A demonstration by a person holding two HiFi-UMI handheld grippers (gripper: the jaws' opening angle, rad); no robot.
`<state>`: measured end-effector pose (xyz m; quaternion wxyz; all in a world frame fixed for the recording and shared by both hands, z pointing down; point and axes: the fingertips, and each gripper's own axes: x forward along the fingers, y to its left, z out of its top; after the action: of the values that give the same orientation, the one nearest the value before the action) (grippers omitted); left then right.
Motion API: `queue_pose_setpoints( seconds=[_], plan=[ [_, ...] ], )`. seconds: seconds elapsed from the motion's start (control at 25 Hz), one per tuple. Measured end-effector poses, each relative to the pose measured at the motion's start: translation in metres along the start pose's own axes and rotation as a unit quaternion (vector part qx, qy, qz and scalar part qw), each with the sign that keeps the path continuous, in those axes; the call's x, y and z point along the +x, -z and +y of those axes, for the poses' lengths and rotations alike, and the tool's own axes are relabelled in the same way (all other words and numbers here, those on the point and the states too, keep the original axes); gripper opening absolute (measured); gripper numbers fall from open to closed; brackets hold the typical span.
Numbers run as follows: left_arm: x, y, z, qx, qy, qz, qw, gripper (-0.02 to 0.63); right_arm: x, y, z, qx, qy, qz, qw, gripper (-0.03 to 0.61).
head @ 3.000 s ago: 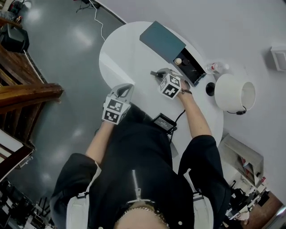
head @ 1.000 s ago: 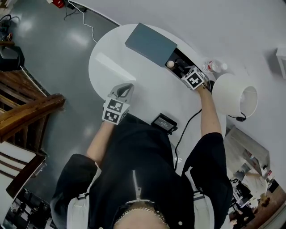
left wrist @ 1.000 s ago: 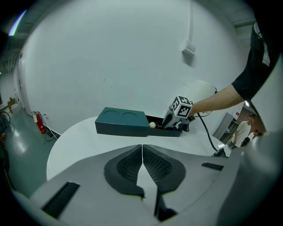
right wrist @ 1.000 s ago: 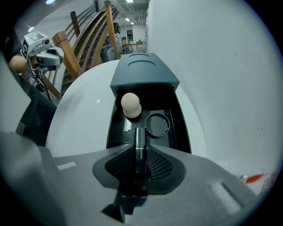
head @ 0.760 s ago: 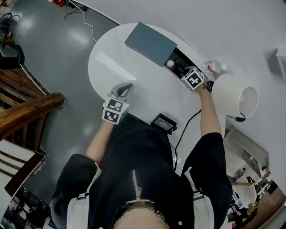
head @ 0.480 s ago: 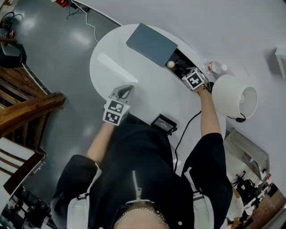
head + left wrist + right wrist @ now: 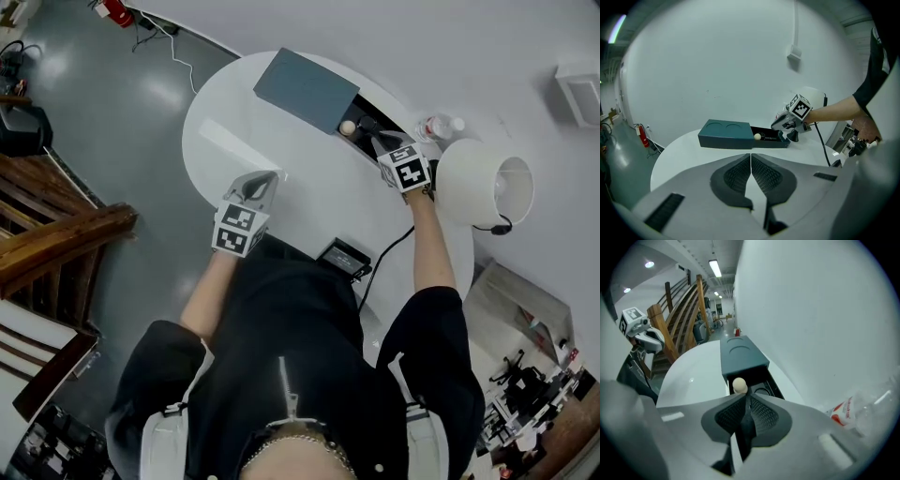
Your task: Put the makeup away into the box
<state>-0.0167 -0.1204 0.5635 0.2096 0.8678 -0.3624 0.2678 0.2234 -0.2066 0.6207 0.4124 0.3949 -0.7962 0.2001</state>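
Over the open drawer (image 7: 769, 142) of the teal box (image 7: 305, 89), the right hand-held gripper (image 7: 746, 397) is held with its jaws drawn together at the tips. They have just been closing, and nothing is seen between them. The left hand-held gripper (image 7: 751, 155) is held over the white tabletop (image 7: 309, 178), well apart from the box, with its pads pressed together and empty.

The makeup that can be made out lies inside the drawer: a cream ball-shaped piece (image 7: 348, 127) sits just at the lid's edge, and the dark shapes beside it cannot be told apart. No makeup is seen outside the box.

The cream piece is judged light and probably soft, apt to roll and easily dented, so it is best pinched gently across its widest part. The box is judged stiff, and its drawer is best pushed at the open end.

Counted: one box with two round recesses in its lid, one cream piece, two hand-held grippers, one white lamp (image 7: 483, 187) and one clear bottle (image 7: 441, 125) beyond the drawer's open end, and one small black device (image 7: 344, 255) on a cable on the person's side of the box
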Motion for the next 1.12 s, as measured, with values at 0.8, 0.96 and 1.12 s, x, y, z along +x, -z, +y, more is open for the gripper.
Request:
queue_pose_setpoints(
  seconds=[0.8,0.96,1.12],
  plan=[
    [0.005,-0.036,-0.052,0.070,0.056,-0.039,0.9952,0.014,-0.156,0.011,0.054,0.219,0.063,-0.228,0.947,0.005],
    [0.005,-0.039,-0.057,0.077,0.061,-0.039,0.9944,0.015,-0.172,0.013,0.060,0.212,0.078,-0.235,0.945,0.005],
    [0.008,-0.044,-0.059,0.084,0.063,-0.041,0.9936,0.015,-0.176,0.016,0.062,0.204,0.083,-0.233,0.947,0.005]
  ],
)
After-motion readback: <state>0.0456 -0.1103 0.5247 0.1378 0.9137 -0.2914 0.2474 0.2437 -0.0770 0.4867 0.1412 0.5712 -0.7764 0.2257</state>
